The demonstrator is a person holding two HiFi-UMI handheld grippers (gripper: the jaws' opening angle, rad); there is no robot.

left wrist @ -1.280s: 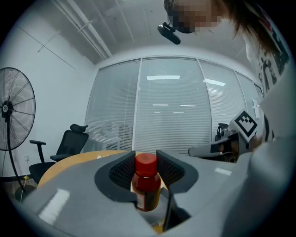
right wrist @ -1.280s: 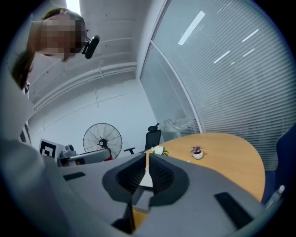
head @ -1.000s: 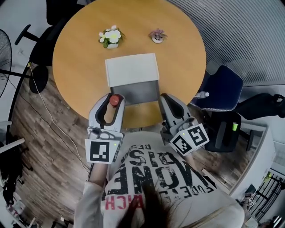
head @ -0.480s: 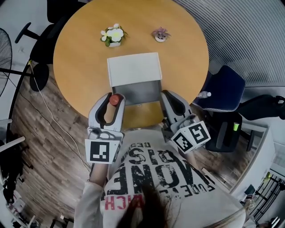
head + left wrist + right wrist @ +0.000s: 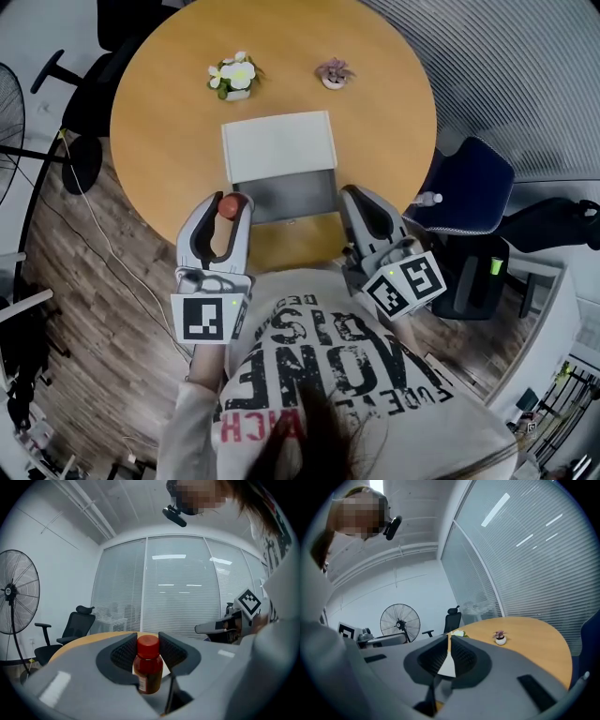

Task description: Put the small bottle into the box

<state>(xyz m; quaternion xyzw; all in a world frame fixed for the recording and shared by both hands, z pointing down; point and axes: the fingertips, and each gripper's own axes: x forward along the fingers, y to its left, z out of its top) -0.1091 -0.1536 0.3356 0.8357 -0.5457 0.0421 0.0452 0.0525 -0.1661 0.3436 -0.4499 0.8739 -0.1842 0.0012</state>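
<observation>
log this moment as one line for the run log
left gripper: shut on small brown red-capped bottle | bottle: upright, not yet in open white box | right gripper: shut, at box's right side

The left gripper [image 5: 230,202] is held out in front of the chest, roughly level. Its jaws are seen pressed on the small bottle [image 5: 148,667], which is gripped upright between the pads. The right gripper [image 5: 361,197] is held alongside, well apart from the left, also roughly level. Its jaws are seen closed tip to tip, and nothing is gripped between them.
</observation>
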